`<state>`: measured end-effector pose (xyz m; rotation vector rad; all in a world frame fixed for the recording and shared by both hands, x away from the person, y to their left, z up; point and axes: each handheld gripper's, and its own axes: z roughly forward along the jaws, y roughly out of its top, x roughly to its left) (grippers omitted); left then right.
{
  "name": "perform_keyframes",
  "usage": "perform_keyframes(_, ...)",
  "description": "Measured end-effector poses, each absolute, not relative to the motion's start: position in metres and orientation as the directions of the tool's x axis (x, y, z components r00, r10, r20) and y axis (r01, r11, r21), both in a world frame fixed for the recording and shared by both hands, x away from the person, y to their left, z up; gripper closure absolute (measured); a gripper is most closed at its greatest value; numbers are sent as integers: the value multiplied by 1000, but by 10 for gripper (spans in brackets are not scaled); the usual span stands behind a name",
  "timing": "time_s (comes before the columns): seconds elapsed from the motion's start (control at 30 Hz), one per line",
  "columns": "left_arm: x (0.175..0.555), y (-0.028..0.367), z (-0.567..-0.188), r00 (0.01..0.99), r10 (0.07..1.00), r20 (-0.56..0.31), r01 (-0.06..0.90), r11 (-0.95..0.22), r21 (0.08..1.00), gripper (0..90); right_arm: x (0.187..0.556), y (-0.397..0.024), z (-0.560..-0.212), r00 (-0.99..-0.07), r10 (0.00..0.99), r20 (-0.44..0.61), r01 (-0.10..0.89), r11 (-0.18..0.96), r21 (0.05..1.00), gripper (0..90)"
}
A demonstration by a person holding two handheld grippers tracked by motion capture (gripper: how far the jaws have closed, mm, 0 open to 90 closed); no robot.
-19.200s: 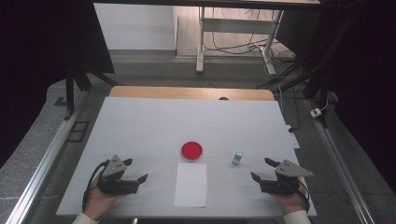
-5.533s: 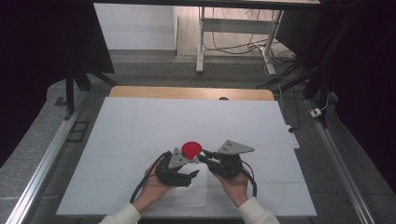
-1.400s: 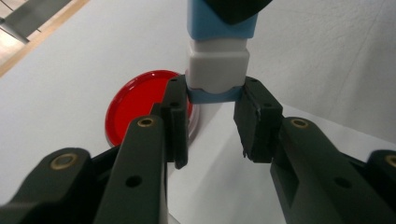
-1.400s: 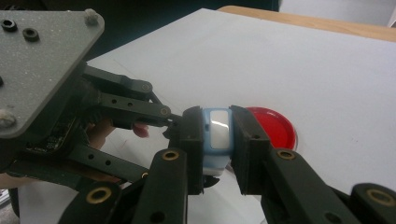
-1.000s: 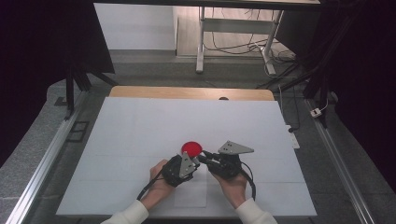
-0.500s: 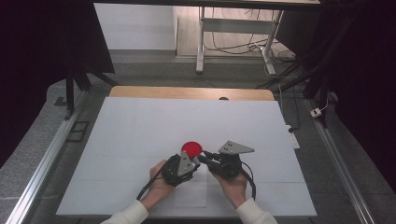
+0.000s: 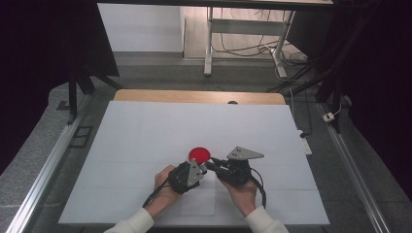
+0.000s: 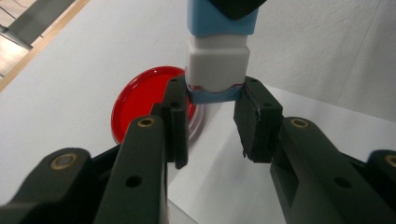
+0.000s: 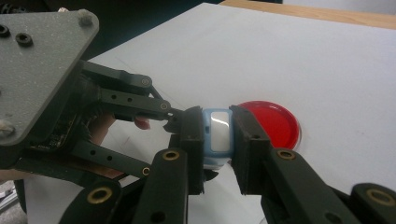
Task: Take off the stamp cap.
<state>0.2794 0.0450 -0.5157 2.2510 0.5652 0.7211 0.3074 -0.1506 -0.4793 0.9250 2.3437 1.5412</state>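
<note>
While the left gripper (image 8: 212, 123) clamps the small blue-and-white bottle (image 8: 218, 60) at 1 end, the right gripper (image 9: 217, 133) is closed on its other end, just beside the red dish (image 7: 199, 154).

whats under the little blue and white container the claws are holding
Below the container, held by the left claw and right claw, lie a white paper sheet and the red dish beside it. The container's own underside is covered by the claws.
</note>
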Motion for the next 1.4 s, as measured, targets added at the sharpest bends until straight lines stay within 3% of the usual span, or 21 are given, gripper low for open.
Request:
perform_keyframes(0.13,279,45,-516,748,569,342,180,-670,720,662,308,-151,-480,-785,592,183,401,259,879,751)
perform_keyframes(0.2,278,41,-520,747,536,393,164,-722,672,664,308,-152,-480,-781,594,191,403,246,881,752)
perform_keyframes(0.4,283,49,-516,761,592,265,229,-627,744,663,310,-160,-476,-771,607,195,406,232,884,751)
perform_keyframes(0.93,283,63,-513,736,637,230,261,-579,772,661,310,-165,-474,-772,609,185,387,217,896,751)
perform_keyframes(1.4,269,99,-503,729,665,160,292,-514,806,660,311,-169,-472,-781,605,155,358,231,905,750)
